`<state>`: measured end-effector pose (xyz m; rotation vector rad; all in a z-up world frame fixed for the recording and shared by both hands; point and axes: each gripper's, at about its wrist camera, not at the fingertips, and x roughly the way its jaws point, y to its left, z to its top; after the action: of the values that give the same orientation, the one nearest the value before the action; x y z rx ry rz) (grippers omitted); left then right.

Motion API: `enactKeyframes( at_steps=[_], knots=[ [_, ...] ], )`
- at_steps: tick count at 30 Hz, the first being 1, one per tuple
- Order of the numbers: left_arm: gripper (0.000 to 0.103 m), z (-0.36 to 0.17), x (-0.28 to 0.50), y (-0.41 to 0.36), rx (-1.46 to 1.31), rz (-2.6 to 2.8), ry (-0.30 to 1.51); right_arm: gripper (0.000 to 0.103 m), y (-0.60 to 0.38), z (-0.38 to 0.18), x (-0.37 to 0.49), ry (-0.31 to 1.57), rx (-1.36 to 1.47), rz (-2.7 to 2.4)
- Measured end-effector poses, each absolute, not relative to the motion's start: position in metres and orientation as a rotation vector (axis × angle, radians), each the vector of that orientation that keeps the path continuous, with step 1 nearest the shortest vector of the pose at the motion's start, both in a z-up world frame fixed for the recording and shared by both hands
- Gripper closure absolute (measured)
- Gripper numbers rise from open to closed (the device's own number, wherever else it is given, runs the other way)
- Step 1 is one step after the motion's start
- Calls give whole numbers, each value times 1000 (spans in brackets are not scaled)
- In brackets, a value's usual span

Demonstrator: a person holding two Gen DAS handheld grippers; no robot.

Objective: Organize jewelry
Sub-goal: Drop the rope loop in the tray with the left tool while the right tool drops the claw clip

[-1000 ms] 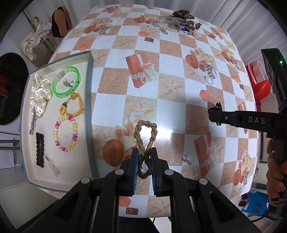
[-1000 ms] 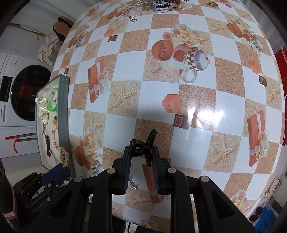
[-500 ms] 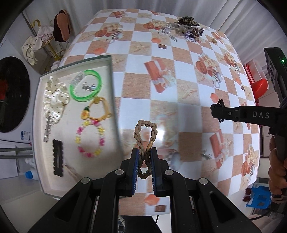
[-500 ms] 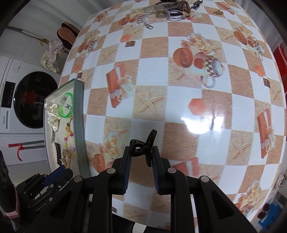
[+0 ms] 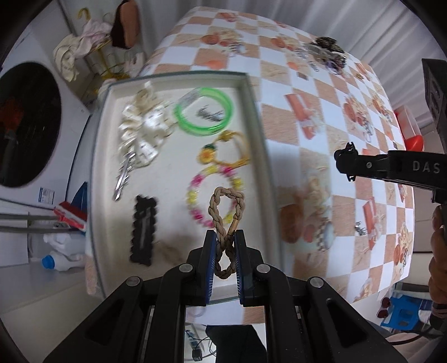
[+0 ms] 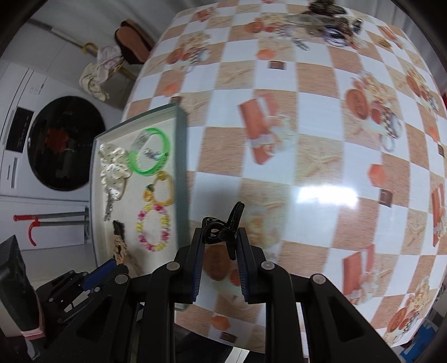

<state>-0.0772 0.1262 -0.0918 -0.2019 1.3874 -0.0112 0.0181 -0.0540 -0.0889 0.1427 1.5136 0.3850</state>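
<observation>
My left gripper is shut on a braided tan rope bracelet and holds it above the near part of the white tray. The tray holds a green bangle, a yellow pineapple bracelet, a pink-and-yellow bead bracelet, a cream scrunchie, a silver clip and a black hair clip. My right gripper is shut on a small black claw clip, above the table just right of the tray.
A pile of loose jewelry lies at the table's far edge. A small silver piece lies on the checkered tablecloth at the right. A washing machine stands left of the table, with clothes on a rack behind.
Both grippers have moved left toward the tray, each still holding its item. The rope bracelet was over the tablecloth and now hangs over the tray.
</observation>
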Motion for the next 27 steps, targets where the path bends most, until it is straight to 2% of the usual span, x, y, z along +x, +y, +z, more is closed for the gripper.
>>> enactKeyframes(
  at_steps=[12,27],
  knots=[
    [85,-123,-94,151,-263,21,1438,79,11,-97,10,1541,47,471],
    [85,-150,-95,151,-220,78,1465,79,44,-114,4,1564,-9,526]
  ],
)
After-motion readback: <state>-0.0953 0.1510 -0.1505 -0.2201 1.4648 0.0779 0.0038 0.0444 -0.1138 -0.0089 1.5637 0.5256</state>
